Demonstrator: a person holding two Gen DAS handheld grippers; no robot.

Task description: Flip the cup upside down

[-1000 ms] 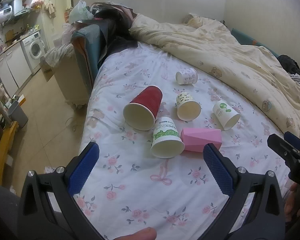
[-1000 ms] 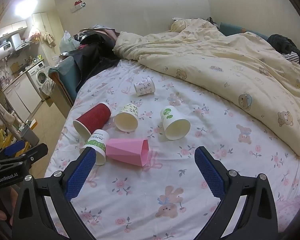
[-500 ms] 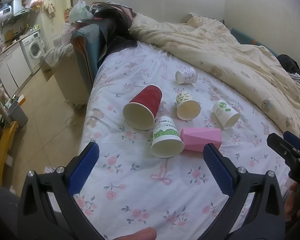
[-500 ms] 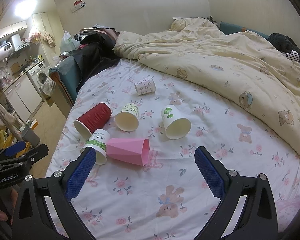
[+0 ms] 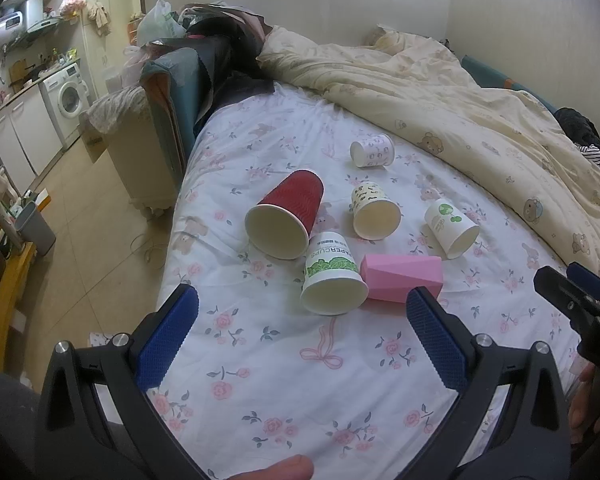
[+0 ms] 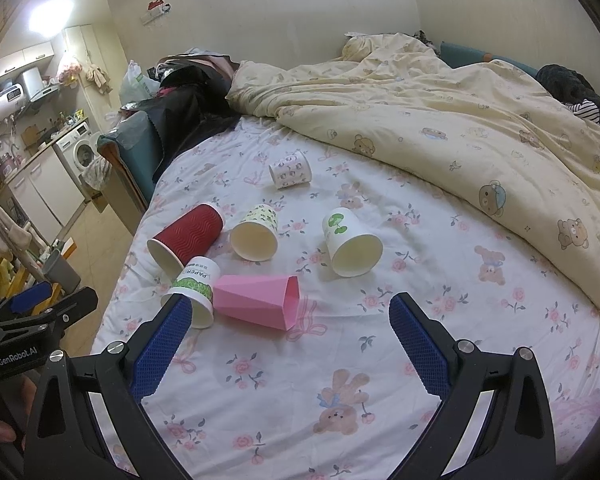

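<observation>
Several cups lie on their sides on the floral bed sheet (image 5: 300, 380): a red ribbed cup (image 5: 288, 214) (image 6: 186, 234), a green-band paper cup (image 5: 332, 278) (image 6: 192, 288), a pink faceted cup (image 5: 402, 278) (image 6: 258, 300), a yellow-patterned cup (image 5: 374, 210) (image 6: 256, 232), a green-sprout cup (image 5: 450, 228) (image 6: 350, 242) and a small pink-print cup (image 5: 372, 150) (image 6: 291, 169). My left gripper (image 5: 302, 334) is open and empty, just short of the green-band cup. My right gripper (image 6: 290, 338) is open and empty, near the pink cup.
A cream bear-print duvet (image 6: 440, 120) is heaped across the far and right side of the bed. The bed's left edge drops to a tiled floor (image 5: 92, 240). A padded chair with clothes (image 5: 180, 92) stands at the bed's far left corner.
Both views have shifted only slightly. The cups lie where they were and both grippers stay open.
</observation>
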